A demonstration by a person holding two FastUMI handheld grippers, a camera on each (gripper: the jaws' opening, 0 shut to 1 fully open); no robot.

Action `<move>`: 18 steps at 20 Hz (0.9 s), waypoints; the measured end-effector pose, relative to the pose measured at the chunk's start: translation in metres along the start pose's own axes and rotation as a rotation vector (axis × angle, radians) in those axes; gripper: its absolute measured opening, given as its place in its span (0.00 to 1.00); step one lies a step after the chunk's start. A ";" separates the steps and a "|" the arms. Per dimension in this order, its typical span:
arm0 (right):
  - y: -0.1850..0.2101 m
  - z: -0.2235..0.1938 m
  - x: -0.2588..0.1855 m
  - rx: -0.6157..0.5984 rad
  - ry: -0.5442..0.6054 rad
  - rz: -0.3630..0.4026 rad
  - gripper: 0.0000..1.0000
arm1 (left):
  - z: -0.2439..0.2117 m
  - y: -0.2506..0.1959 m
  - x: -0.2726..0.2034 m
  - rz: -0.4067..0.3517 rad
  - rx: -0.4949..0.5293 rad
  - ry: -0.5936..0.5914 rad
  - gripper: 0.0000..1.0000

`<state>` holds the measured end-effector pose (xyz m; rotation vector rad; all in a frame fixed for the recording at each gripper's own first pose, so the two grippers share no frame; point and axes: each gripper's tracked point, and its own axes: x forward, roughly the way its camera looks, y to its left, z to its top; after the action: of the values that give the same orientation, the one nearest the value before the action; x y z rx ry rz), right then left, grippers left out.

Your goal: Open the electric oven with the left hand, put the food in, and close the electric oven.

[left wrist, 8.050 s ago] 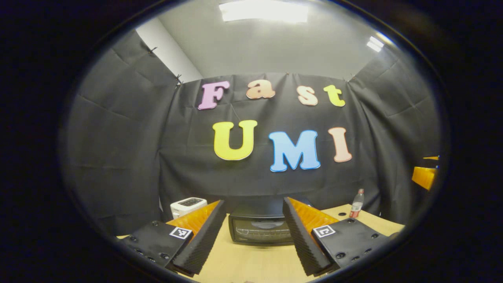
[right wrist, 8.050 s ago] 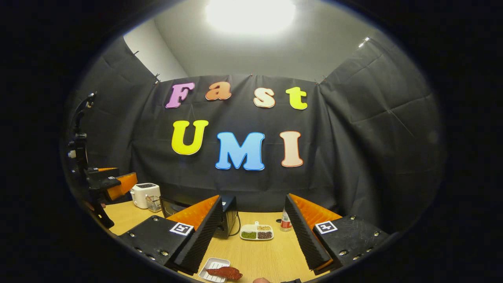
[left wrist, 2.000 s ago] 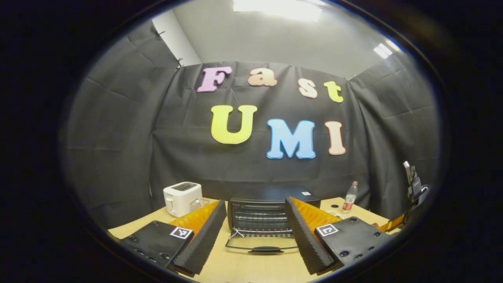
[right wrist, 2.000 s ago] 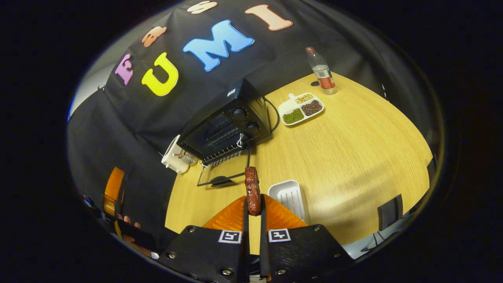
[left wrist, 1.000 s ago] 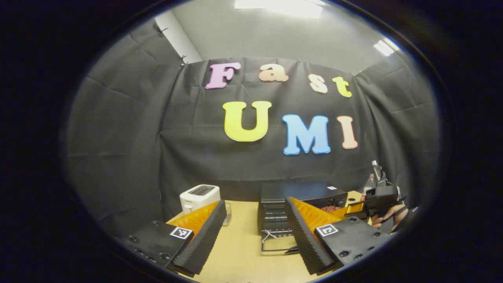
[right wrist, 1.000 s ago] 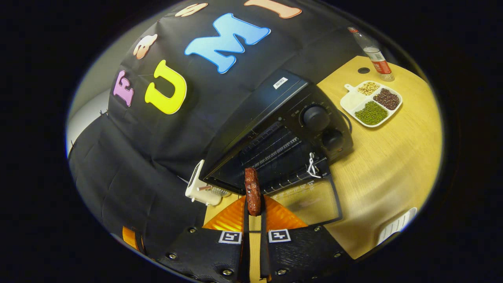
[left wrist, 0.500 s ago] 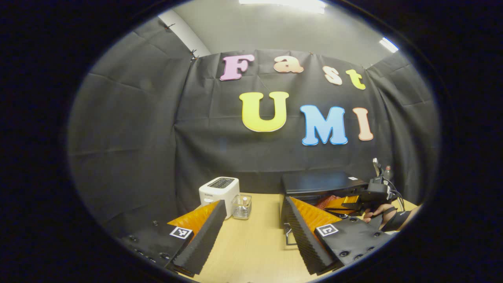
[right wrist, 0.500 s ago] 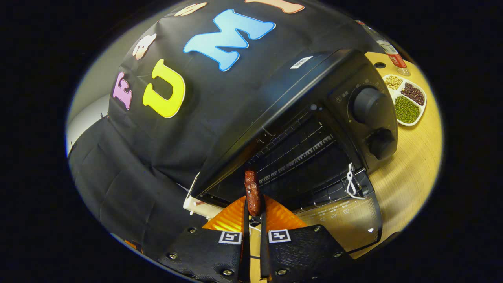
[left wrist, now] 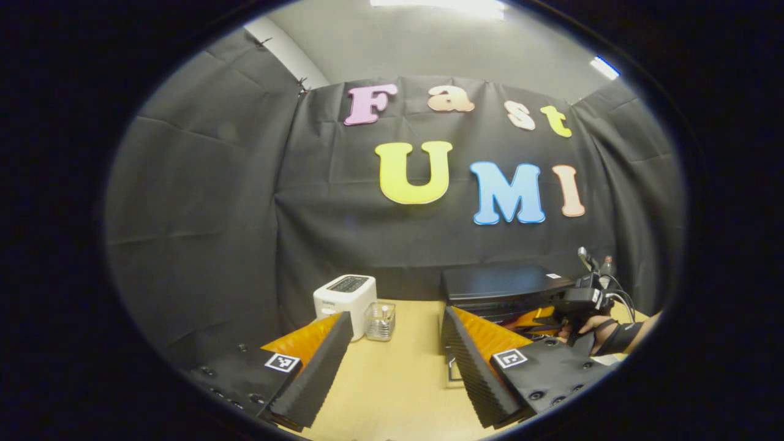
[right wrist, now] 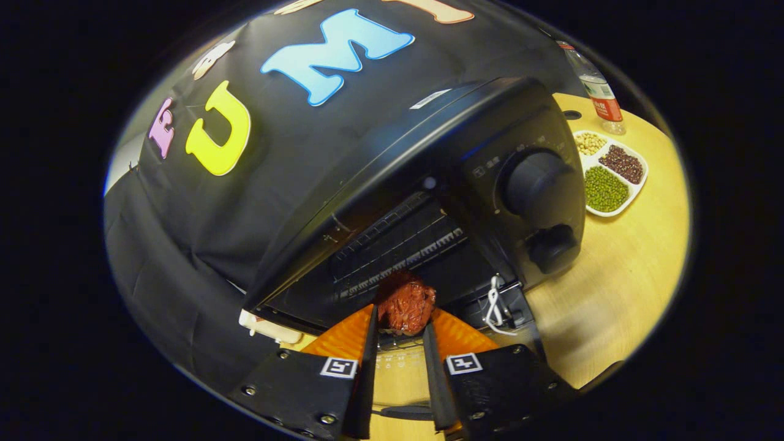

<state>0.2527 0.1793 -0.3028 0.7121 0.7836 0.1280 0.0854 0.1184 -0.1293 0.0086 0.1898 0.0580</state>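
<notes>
Right gripper view: oven point(right wrist: 429, 153) door down.
R gripper point(right wrist: 398, 343): fingers partly apart, meat point(right wrist: 404, 303) between, at oven mouth.
L gripper point(left wrist: 395, 355): wide apart, holds nothing.

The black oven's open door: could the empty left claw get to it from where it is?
Probably yes. The left claw is open and holds nothing, with bare wooden table ahead. The black electric oven sits just right, though the right claw with the food is at its mouth.

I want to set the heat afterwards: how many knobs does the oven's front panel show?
2. On the electric oven, a larger knob sits on the upper part of the control panel and a smaller knob just below it. Others may be hidden.
</notes>
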 end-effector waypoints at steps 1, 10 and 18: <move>-0.002 0.004 -0.005 -0.023 -0.009 -0.010 0.42 | -0.001 -0.003 -0.001 -0.003 0.005 -0.001 1.00; 0.004 0.054 -0.082 -0.285 -0.193 -0.036 0.98 | -0.016 -0.050 -0.003 -0.062 0.007 0.009 1.00; 0.002 0.096 -0.195 -0.484 -0.416 -0.059 0.98 | -0.057 -0.119 0.001 -0.161 0.006 0.066 1.00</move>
<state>0.1797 0.0590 -0.1372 0.2394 0.3500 0.1057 0.0825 0.0002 -0.1871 -0.0024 0.2556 -0.1025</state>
